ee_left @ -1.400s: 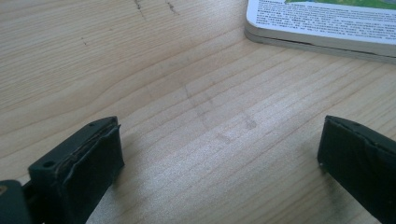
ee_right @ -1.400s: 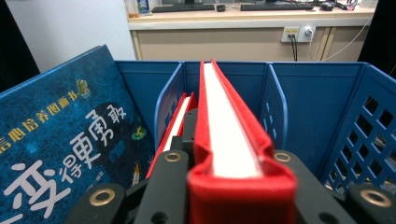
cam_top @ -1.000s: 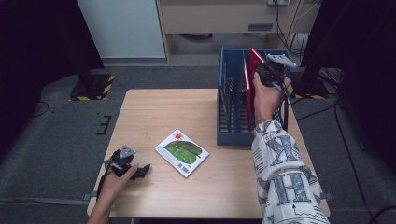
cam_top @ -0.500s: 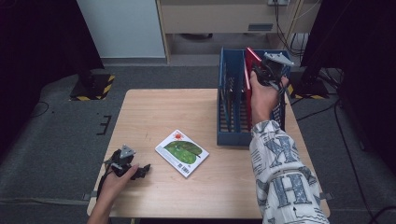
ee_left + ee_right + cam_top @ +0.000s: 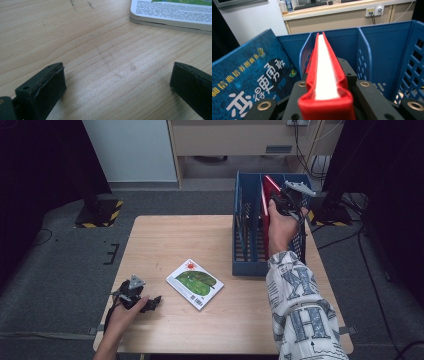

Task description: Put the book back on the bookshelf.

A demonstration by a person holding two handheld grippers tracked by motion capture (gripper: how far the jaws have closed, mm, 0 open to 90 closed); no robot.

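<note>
My right gripper [image 5: 284,202] is shut on a red book [image 5: 269,190], holding it upright over a blue divided rack [image 5: 247,265] at the table's far right. In the right gripper view the red book [image 5: 325,72] stands edge-on between the jaws of my right gripper [image 5: 327,98], with a rack divider [image 5: 364,57] to its right and a dark blue book [image 5: 249,75] leaning at its left. My left gripper [image 5: 146,303] rests open on the table near the front left; my left gripper [image 5: 118,82] has bare wood between its jaws.
A thin book with a white and green cover [image 5: 195,283] lies flat on the wooden table [image 5: 190,240], just right of the left gripper; its edge [image 5: 172,21] lies close ahead of the jaws. Desks, cables and dark stands are beyond the table.
My right gripper has carried the red book slightly left and lower into the rack. The left gripper and the green book have not moved.
</note>
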